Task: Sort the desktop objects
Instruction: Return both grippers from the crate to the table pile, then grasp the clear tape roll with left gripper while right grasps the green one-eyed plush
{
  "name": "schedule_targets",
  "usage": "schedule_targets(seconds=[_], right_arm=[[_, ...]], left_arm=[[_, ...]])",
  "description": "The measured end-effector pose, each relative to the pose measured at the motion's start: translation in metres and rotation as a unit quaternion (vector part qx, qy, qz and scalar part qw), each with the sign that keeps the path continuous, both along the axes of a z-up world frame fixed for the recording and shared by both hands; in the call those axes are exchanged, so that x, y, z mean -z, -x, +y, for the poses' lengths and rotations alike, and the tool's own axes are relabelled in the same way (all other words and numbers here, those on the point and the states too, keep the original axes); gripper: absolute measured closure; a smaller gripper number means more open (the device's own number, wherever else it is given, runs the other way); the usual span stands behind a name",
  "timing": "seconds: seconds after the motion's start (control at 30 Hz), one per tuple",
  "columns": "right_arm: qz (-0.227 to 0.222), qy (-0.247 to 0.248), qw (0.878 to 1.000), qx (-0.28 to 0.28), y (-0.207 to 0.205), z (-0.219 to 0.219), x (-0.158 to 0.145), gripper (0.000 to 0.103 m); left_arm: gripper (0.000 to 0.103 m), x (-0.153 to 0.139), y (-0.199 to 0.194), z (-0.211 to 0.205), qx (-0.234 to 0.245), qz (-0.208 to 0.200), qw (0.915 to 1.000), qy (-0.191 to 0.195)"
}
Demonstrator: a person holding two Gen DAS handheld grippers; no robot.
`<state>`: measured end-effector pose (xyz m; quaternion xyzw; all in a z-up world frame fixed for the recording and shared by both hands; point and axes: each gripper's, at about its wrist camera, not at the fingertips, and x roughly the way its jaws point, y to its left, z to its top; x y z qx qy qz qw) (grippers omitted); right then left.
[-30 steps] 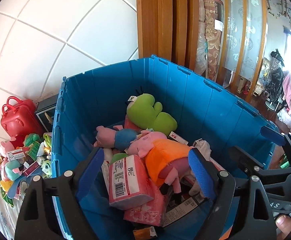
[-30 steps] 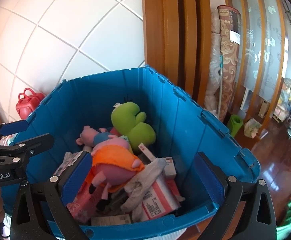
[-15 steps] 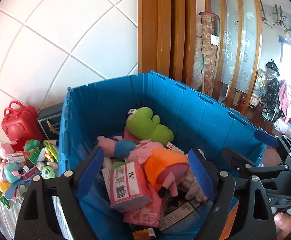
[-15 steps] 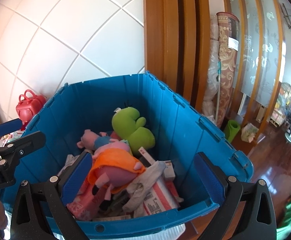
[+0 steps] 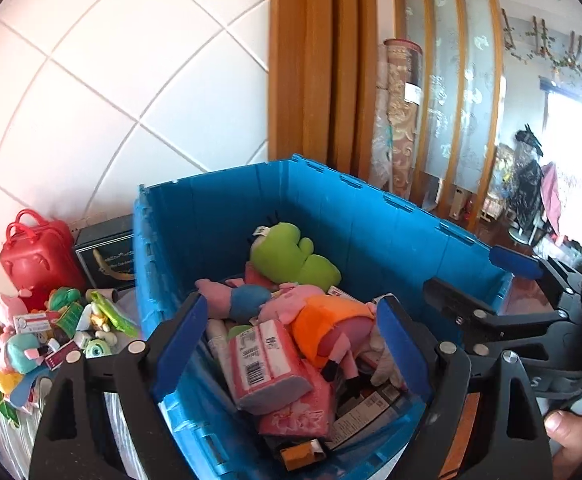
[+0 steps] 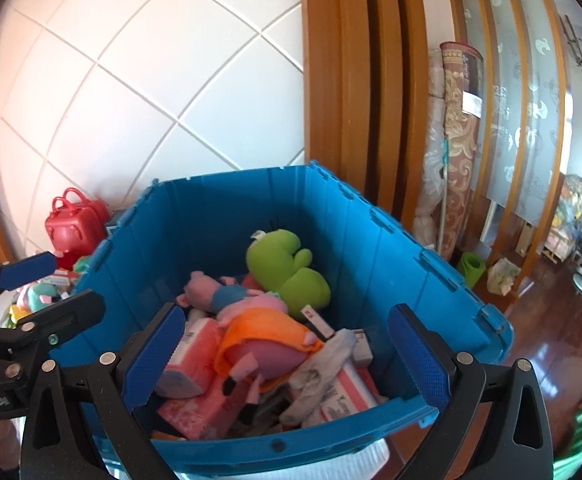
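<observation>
**Both tongs wide over the filled blue bin**

While hovering side by side above the bin [image 5: 371,216], stand apart at the jaws and hold nothing: left gripper [image 5: 291,344] and right gripper [image 6: 287,354] alike, with only air between the blue pads. Inside the bin, piled together: green plush [image 5: 291,252] toward the far wall, pig plush [image 5: 323,320] in orange dress on top of the heap, second pig plush in blue [image 5: 243,296] just behind it, pink tissue pack [image 5: 267,360] near the front, grey cloth [image 6: 323,364] and small boxes [image 6: 347,392] on the right side. Left of the bin, on the table [image 5: 7,440], well apart from the grippers: red case [image 5: 39,256], black box [image 5: 107,256] touching the bin wall, and a cluster of small toys [image 5: 51,332].
</observation>
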<state>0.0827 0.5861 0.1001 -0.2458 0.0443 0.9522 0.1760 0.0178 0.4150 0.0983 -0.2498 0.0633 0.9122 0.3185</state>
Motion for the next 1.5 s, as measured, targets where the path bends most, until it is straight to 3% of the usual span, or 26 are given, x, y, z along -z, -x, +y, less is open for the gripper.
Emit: schedule_targets(seconds=[0.27,0.57,0.7,0.87,1.0,1.2,1.5], right_arm=[[0.016,-0.029,0.999,-0.015,0.012,-0.069,-0.021,0.0],[0.027,-0.026,0.997,-0.069,0.063,-0.178,-0.026,0.0],[0.013,-0.015,0.995,-0.102,0.102,-0.223,-0.012,0.0],[-0.019,0.011,0.991,-0.129,0.149,-0.259,0.022,0.0],[-0.053,0.039,0.988,-0.139,0.186,-0.274,0.058,0.0],[-0.121,0.059,0.981,-0.143,0.241,-0.278,0.112,0.0],[-0.199,0.072,0.97,-0.119,0.304,-0.255,0.183,0.0]], left_arm=[[0.016,0.003,0.02,-0.079,-0.041,0.001,0.9989,-0.025],[0.016,0.039,0.075,-0.212,-0.123,-0.035,0.9917,-0.007],[0.016,0.065,0.102,-0.281,-0.184,-0.047,0.9817,0.016],[0.016,0.107,0.132,-0.362,-0.263,-0.059,0.9619,0.047],[0.016,0.155,0.156,-0.409,-0.299,-0.099,0.9468,0.066],[0.016,0.222,0.189,-0.426,-0.307,-0.166,0.9339,0.078],[0.016,0.271,0.247,-0.394,-0.283,-0.221,0.9306,0.072]])
